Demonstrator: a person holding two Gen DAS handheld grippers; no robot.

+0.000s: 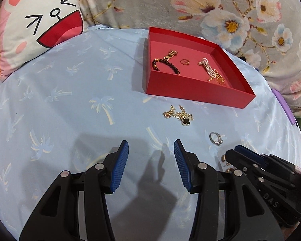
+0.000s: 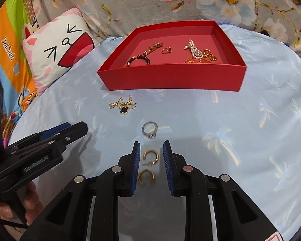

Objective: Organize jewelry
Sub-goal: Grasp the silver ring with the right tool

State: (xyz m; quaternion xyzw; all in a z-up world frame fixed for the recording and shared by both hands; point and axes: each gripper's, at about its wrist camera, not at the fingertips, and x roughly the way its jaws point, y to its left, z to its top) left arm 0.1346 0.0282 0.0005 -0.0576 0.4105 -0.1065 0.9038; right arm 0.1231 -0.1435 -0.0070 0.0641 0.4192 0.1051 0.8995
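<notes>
A red box (image 1: 192, 89) (image 2: 170, 78) on the blue cloth holds a black bead bracelet (image 1: 166, 64) (image 2: 138, 59), a small ring (image 1: 184, 61) (image 2: 166, 50), a pearl piece (image 1: 206, 67) (image 2: 195, 50) and gold chains. In front of it lie a gold chain with a black clover (image 1: 179, 115) (image 2: 124, 104) and a silver ring (image 1: 215, 138) (image 2: 149, 129). My right gripper (image 2: 151, 147) is open, its jaws either side of two gold hoop earrings (image 2: 151, 156). My left gripper (image 1: 151, 146) is open and empty over bare cloth.
A cat-face cushion (image 1: 38, 32) (image 2: 58, 54) lies at the far left. A floral blanket (image 1: 230, 10) (image 2: 170, 0) rises behind the box. The right gripper shows in the left wrist view (image 1: 236, 151), the left gripper in the right wrist view (image 2: 78, 127).
</notes>
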